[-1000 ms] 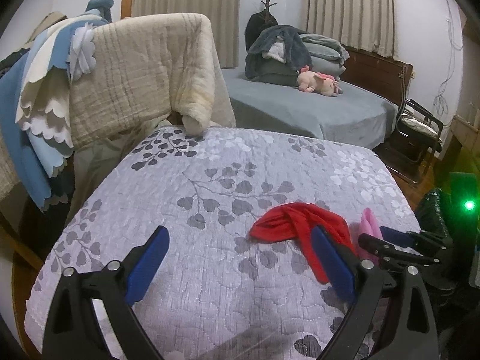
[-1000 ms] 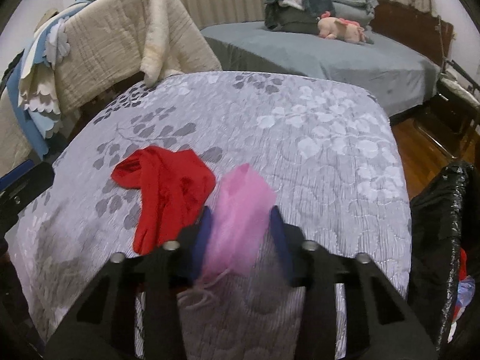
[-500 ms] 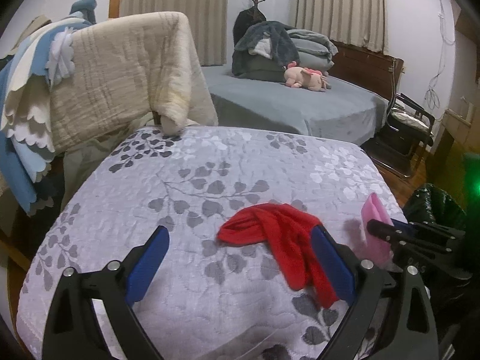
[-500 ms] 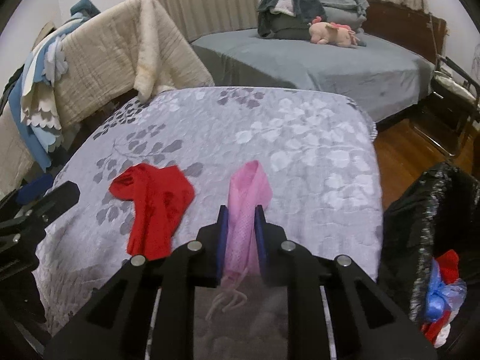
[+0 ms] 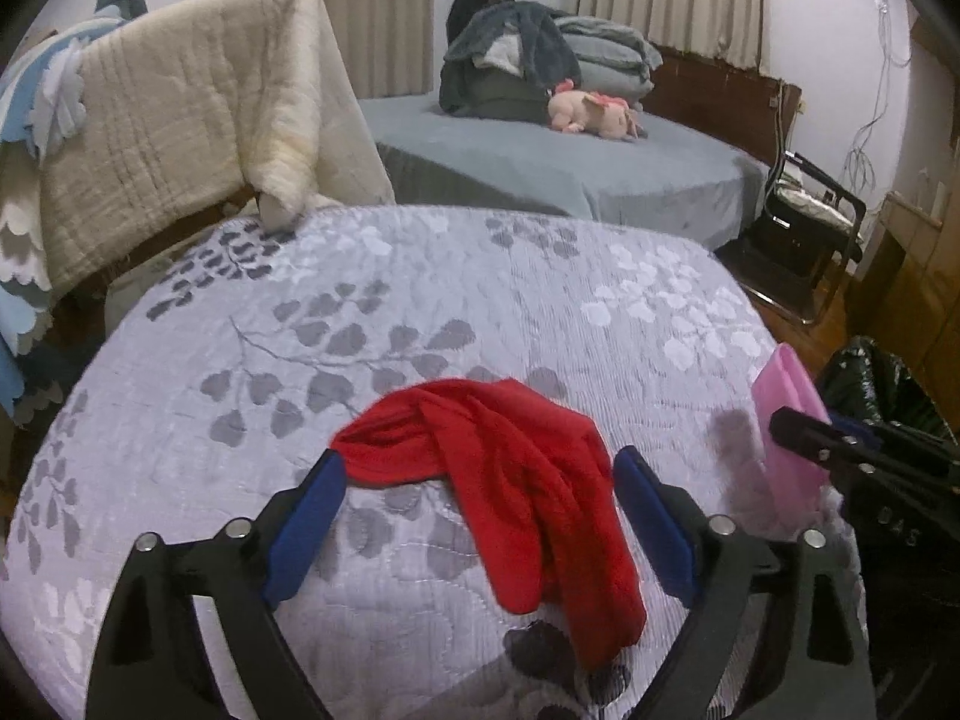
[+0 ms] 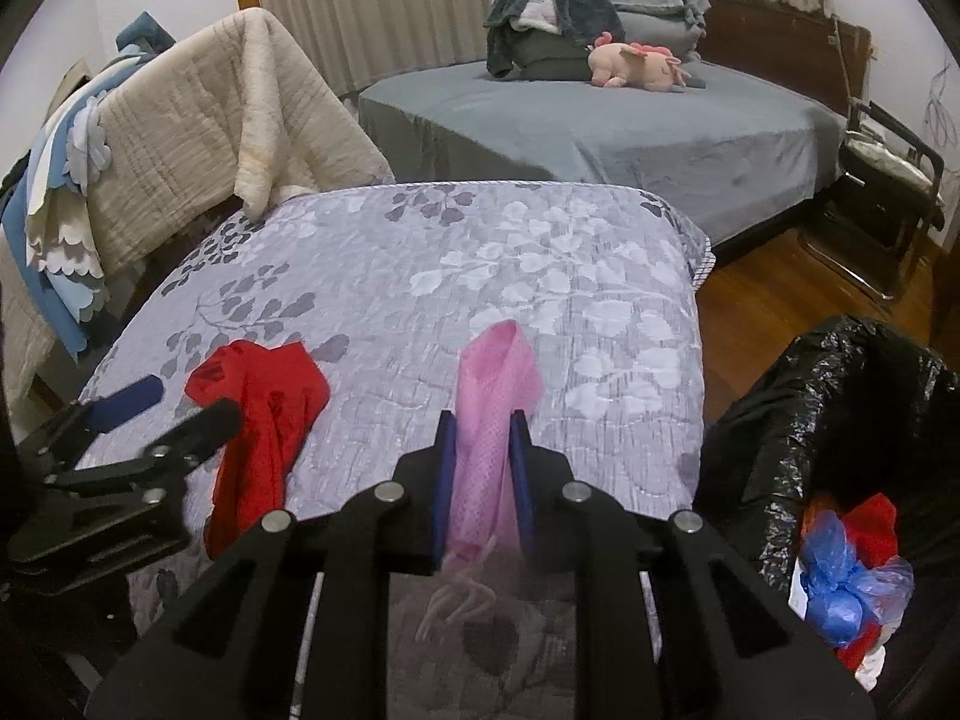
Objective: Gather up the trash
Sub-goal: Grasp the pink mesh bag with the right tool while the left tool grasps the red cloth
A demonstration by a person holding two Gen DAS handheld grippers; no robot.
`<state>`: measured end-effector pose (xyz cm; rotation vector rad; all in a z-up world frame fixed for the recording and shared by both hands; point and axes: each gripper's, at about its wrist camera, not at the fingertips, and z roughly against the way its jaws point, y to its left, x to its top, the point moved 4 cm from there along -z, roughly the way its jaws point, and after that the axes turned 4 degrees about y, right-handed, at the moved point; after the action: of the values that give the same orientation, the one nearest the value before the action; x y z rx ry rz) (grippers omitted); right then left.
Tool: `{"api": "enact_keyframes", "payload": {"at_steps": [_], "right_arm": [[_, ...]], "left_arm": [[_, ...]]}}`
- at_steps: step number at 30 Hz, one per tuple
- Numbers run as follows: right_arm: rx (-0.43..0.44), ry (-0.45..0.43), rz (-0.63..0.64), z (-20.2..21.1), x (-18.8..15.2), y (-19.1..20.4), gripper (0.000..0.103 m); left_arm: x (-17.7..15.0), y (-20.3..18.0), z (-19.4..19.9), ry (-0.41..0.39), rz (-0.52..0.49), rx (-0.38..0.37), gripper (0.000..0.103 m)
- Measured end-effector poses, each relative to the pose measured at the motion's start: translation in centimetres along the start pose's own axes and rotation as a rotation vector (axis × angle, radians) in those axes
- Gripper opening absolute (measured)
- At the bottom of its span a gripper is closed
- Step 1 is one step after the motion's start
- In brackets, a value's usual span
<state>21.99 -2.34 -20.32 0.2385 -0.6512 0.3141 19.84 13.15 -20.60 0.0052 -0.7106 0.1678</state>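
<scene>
Grey leaf-print quilt (image 5: 420, 312) is carrying the trash. Left gripper (image 5: 480, 516) is hovering spread wide around red cloth (image 5: 516, 480) at 6 o'clock: soft, light, pinch mid-bundle. Right gripper (image 6: 480, 480) is clamping pink mesh bag (image 6: 486, 414); black bin bag (image 6: 840, 420) is sitting at 3 o'clock.

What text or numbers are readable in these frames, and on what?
"045": faint raised characters on the black body of the right tool; last character uncertain.
White tag inside the black trash bag: too small to read.
Nothing else legible.
</scene>
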Motion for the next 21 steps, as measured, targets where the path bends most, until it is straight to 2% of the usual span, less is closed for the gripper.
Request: {"api": "enact_keyframes", "payload": {"at_steps": [11, 14, 16, 18, 21], "right_arm": [[0.000, 0.004, -0.004, -0.1, -0.3, -0.4, 0.017], [0.001, 0.001, -0.005, 0.1, -0.2, -0.3, 0.017], [0.002, -0.002, -0.006, 0.2, -0.2, -0.3, 0.017], [0.003, -0.005, -0.005, 0.5, -0.2, -0.2, 0.017], [0.003, -0.013, 0.000, 1.0, 0.0, 0.0, 0.017]], "left_arm": [[-0.9, -1.3, -2.9, 0.104, 0.042, -0.055, 0.068], [-0.8, -1.7, -3.1, 0.102, 0.036, -0.047, 0.055], [-0.7, -1.8, -3.0, 0.097, 0.034, -0.047, 0.032], [-0.6, -1.9, -2.9, 0.097, 0.027, -0.045, 0.019], [-0.5, -2.0, -2.6, 0.088, 0.015, -0.043, 0.013]]}}
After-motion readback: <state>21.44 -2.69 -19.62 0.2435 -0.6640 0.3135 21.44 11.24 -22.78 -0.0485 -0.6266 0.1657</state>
